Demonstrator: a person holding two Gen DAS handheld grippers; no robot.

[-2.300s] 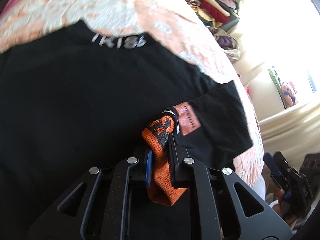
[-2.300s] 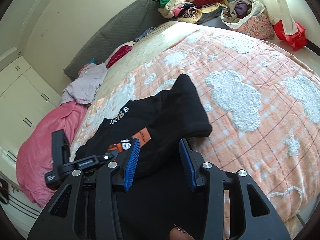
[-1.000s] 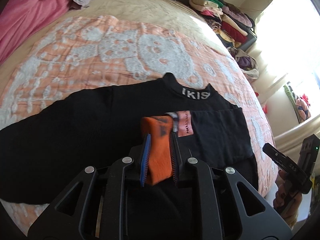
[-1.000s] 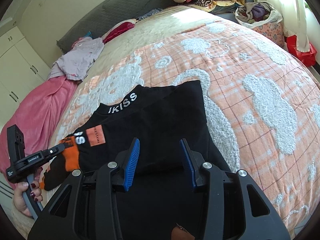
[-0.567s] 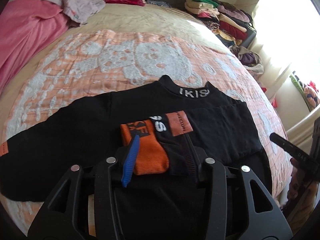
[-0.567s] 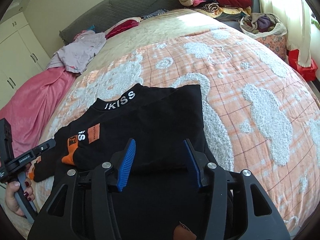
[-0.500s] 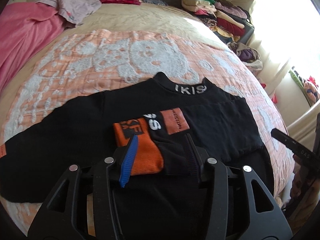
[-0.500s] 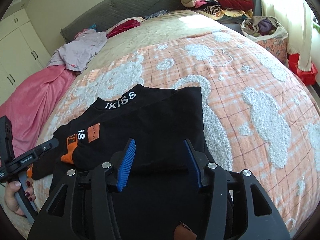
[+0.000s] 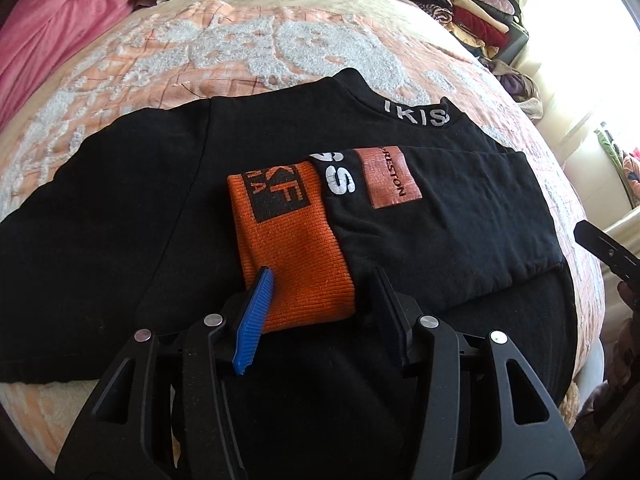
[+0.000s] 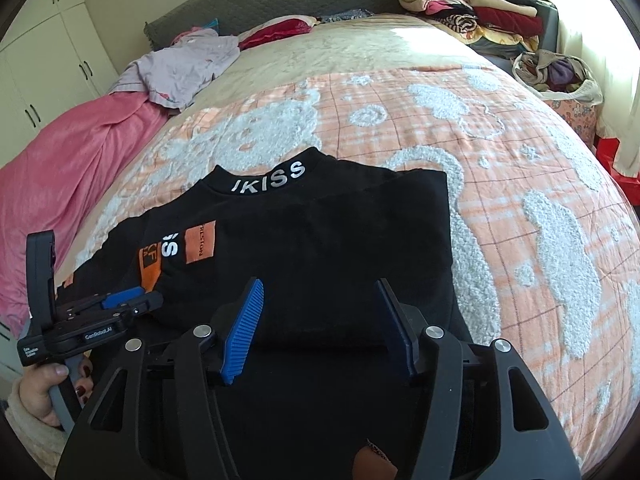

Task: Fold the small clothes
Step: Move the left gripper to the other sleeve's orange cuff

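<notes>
Open quilt (image 10: 500,184) right of the black top (image 10: 320,248), clothes pile (image 10: 476,4) far behind

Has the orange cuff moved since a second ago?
Yes. The orange cuff was pinched upright in the left gripper; its jaws have just been opening, and it now lies flat on the black shirt, below the collar lettering.
</notes>
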